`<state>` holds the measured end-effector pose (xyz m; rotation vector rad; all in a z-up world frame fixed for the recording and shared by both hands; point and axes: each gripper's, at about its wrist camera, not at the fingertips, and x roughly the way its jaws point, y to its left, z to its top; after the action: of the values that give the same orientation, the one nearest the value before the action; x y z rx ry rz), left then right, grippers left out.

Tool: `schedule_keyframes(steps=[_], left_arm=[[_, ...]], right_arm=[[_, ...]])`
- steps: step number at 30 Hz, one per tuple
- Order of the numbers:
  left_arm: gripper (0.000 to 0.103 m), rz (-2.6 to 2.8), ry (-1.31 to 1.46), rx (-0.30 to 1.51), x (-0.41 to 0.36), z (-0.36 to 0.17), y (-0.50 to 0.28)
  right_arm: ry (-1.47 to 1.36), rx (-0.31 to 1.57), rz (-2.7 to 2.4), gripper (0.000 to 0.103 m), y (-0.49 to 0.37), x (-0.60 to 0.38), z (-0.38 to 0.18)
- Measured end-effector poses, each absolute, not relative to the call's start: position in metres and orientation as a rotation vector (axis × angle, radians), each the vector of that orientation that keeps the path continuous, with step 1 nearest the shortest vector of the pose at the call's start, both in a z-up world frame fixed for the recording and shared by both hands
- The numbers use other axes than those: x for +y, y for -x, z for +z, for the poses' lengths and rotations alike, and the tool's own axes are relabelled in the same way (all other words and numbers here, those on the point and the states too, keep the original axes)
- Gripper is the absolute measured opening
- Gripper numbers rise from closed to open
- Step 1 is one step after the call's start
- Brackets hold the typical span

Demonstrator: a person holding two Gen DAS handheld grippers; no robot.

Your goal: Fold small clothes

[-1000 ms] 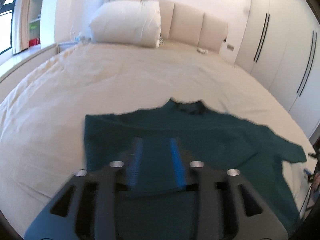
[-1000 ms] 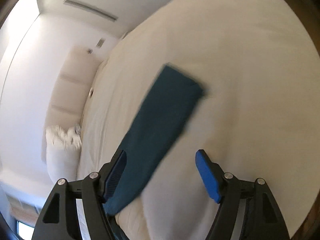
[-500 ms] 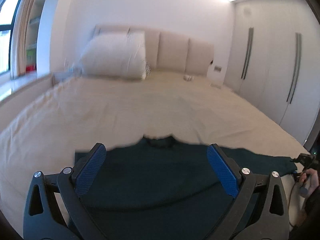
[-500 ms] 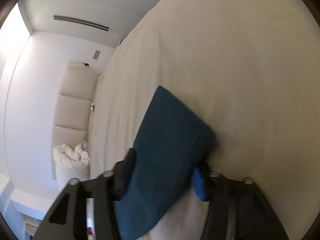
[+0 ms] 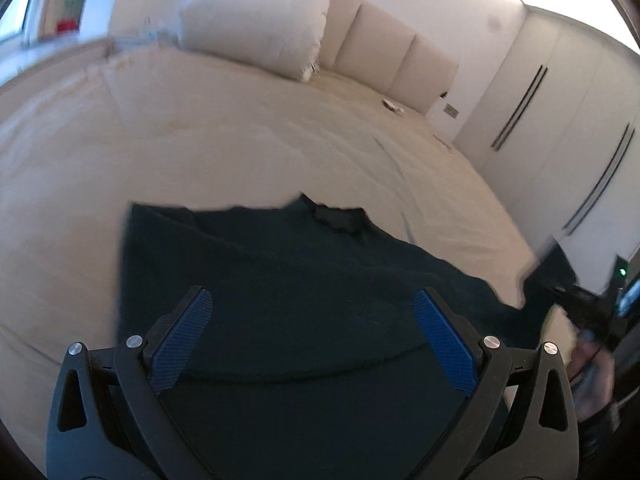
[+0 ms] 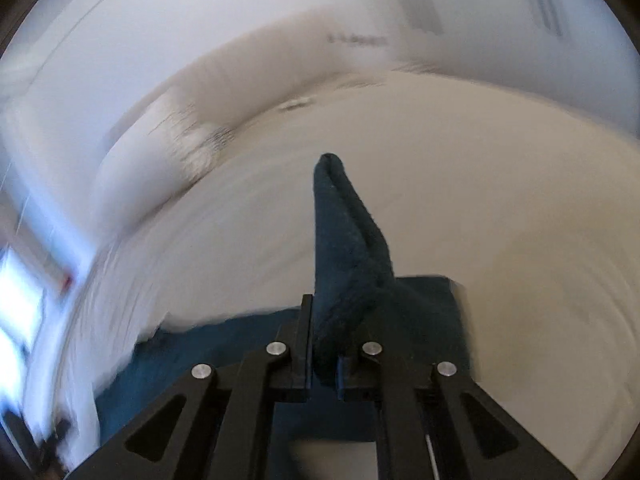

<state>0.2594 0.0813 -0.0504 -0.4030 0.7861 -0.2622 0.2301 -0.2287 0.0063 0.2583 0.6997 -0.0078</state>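
Only the right wrist view shows the right gripper (image 6: 325, 364) pinching a sleeve of the dark teal knit sweater (image 5: 304, 300), which lies flat on the wide cream bed (image 5: 224, 144) under the spread, empty left gripper (image 5: 312, 336), far from the puffy white pillow (image 5: 256, 28).

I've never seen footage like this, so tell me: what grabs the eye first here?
A dark teal shirt lies spread on a big cream bed, with the left gripper wide open above it. In the right wrist view, the right gripper is shut on the shirt's sleeve, which stands up as a pinched fold. A white pillow leans against the headboard.
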Motion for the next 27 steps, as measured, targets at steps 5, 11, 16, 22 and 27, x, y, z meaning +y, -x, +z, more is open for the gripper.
schedule_keyframes(steps=[5, 11, 16, 22, 27], left_arm=[[0.103, -0.422, 0.653, 0.960, 0.089, -0.083, -0.291], [0.103, -0.561, 0.968, 1.107, 0.084, -0.127, -0.313], [0.103, -0.627, 0.994, 1.158, 0.061, -0.135, -0.334], [0.102, -0.635, 0.962, 1.233, 0.038, -0.151, -0.355], [0.077, -0.642, 0.900, 1.238, 0.026, -0.153, -0.347]], right_arm=[[0.084, 0.830, 0.183, 0.009, -0.260, -0.078, -0.045], [0.286, 0.816, 0.209, 0.009, -0.232, -0.024, -0.072], [0.323, 0.813, 0.229, 0.011, -0.208, -0.018, -0.078], [0.221, 0.858, 0.294, 0.037, -0.194, -0.027, -0.083], [-0.042, 0.872, 0.225, 0.050, -0.167, -0.092, -0.078]])
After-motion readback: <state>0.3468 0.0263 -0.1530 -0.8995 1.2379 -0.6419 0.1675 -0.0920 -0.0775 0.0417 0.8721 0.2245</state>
